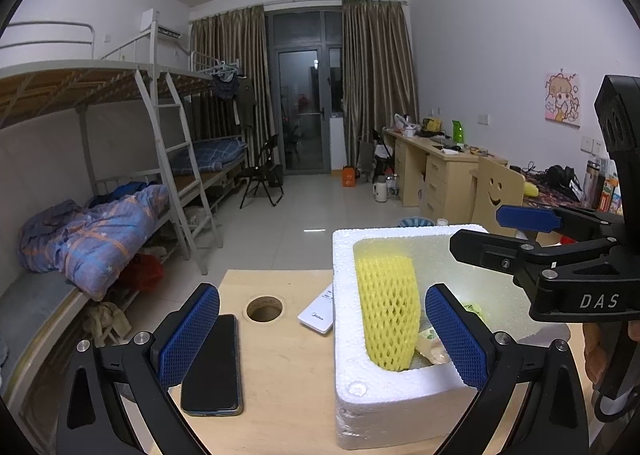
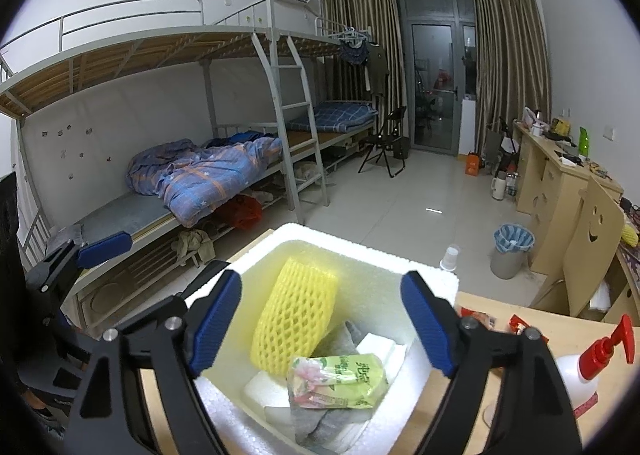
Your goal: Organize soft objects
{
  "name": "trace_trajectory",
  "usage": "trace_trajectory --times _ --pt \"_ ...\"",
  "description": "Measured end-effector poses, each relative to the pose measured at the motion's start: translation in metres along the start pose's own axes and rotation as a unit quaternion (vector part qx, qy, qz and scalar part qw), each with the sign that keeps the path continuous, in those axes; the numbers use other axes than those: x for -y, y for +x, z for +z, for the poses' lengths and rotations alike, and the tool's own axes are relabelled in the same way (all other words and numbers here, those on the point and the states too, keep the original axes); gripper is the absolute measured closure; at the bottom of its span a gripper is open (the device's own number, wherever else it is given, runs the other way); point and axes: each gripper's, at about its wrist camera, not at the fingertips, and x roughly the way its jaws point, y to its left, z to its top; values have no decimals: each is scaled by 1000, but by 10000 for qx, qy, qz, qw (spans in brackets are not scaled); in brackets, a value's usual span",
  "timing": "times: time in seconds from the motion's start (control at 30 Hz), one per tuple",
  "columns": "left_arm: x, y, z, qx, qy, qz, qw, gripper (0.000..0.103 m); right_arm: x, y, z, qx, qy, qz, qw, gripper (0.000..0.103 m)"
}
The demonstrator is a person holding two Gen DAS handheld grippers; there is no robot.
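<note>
Bunk beds (image 2: 224,103) line one wall of this dorm room, a rumpled blue quilt (image 2: 204,175) on the lower mattress, brown curtains (image 2: 508,67) framing a dark glass door at the far end. Nearer, a pale wooden table (image 1: 280,367) carries a white foam box (image 1: 384,395) with a pebbly, crumbly-looking rim.

Much of the box's inside is hard to read. From the left wrist view the near wall hides most of the contents; from the right wrist view a grey cloth-like piece (image 2: 320,431) under the packet is partly buried and I cannot tell what it is. A white remote (image 1: 318,315) is half hidden behind the box's far-left corner.

Inside, a yellow foam net sleeve (image 2: 294,321) leans tilted against the box's left wall, its mesh soft and open-celled. A green crinkly packet (image 2: 340,379) lies beside it, on white foam slabs (image 2: 380,351).

Over the box, the right gripper (image 2: 322,325) points downward with jaws spread wide, nothing between its ribbed blue pads (image 2: 428,327). At the table's near edge the left gripper (image 1: 322,335) hangs, also spread wide, straddling the box's left wall. A black phone (image 1: 212,367) lies flat near the table's left edge, beside a round hole (image 1: 264,309). A red-pump spray bottle (image 2: 588,367) stands at the right.
</note>
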Motion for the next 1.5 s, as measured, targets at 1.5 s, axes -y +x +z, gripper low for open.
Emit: trace_trajectory --times 1.5 --pt "67 -137 -1 575 249 -715 9955 0 -7 -172 -32 967 357 -875 9908 0"
